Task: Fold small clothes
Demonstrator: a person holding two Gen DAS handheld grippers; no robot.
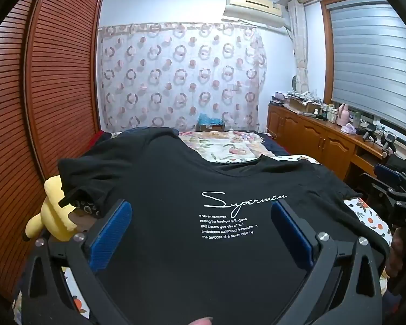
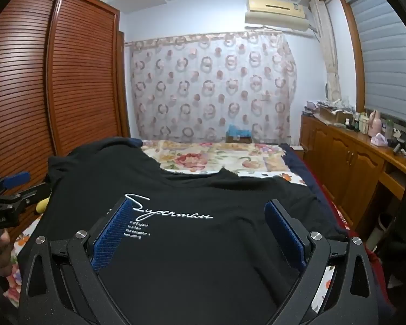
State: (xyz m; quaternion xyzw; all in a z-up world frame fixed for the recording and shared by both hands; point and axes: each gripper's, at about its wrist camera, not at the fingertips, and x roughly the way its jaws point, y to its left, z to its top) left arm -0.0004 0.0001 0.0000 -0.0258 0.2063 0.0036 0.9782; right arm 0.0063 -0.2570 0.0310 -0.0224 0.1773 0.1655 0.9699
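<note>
A bed [image 1: 365, 211] with a fruit-print sheet is filling the lower room, a floral quilt [image 1: 224, 146] lying across its far half. A louvred wardrobe [image 1: 54, 81] is standing along the left and a wooden sideboard [image 1: 316, 135] along the right. A black T-shirt [image 1: 176, 230] is lying spread flat, front up, on the near half of the bed — its white "Superman" print facing the cameras, collar towards the quilt. A yellow plush toy [image 1: 51, 216] is peeking out beside its left sleeve. The left gripper [image 1: 201, 233] is hovering over the shirt's chest, jaws spread wide, nothing between them. The right gripper [image 2: 199, 233] is hovering just beside it — jaws likewise spread, gripping nothing.
</note>
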